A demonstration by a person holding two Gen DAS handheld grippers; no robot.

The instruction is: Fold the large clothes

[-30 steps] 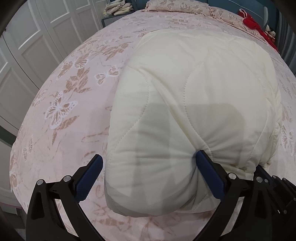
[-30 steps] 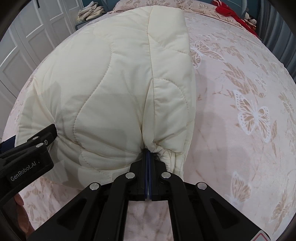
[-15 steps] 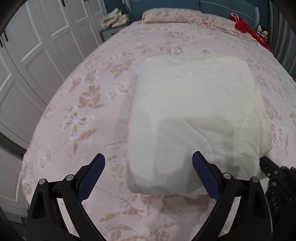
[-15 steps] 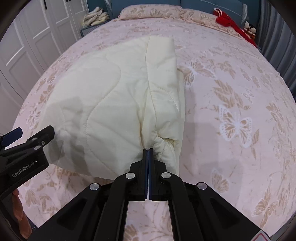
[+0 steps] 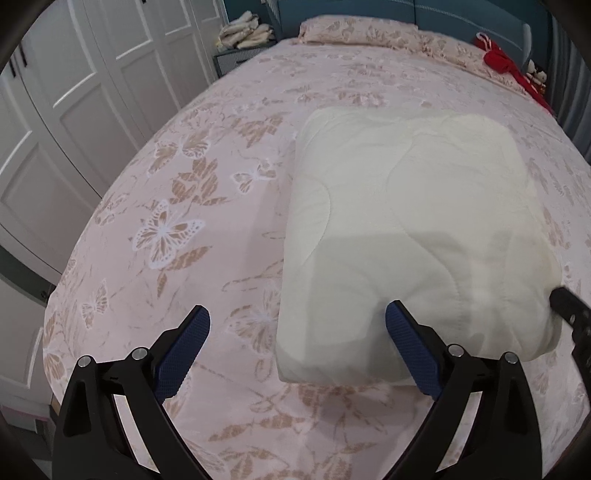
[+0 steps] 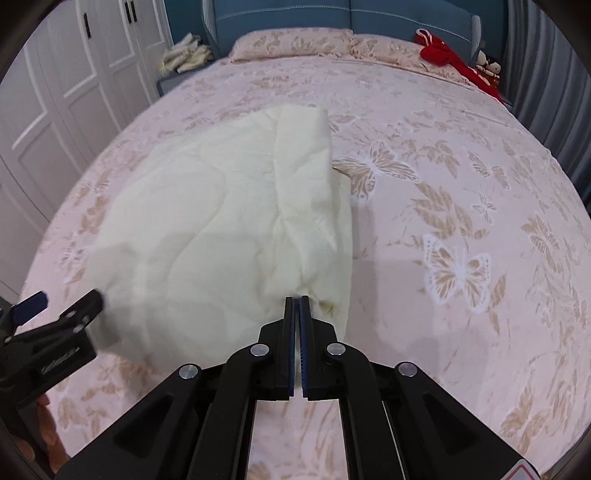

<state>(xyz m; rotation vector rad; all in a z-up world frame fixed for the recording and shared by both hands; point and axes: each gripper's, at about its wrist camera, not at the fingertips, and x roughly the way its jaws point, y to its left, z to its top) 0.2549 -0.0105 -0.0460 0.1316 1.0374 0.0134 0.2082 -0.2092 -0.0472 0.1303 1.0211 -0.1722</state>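
A cream quilted garment [image 5: 410, 229], folded into a thick rectangle, lies on the bed. My left gripper [image 5: 297, 314] hovers open above its near left corner, the right finger [image 5: 406, 336] over the cloth and the left finger over bare bedspread. Nothing is pinched there. My right gripper [image 6: 297, 300] has its jaws almost together and just starting to open. The garment's [image 6: 221, 229] near right corner still puckers into the tips, with a sliver of cloth between the pads. The left gripper [image 6: 74, 310] shows at the left edge of the right wrist view.
The bed carries a pink butterfly-print bedspread [image 5: 177, 229] with pillows [image 6: 291, 44] at the head. A red item [image 6: 443, 55] lies at the far right. White wardrobe doors [image 5: 74, 122] stand left, beside a nightstand with a cloth pile [image 5: 243, 33]. A hand [image 6: 44, 435] shows bottom left.
Both grippers have risen and pulled back from the garment. The garment has sunk from a raised bulge to lying flat on the bed. A thin gap has appeared between the right jaws.
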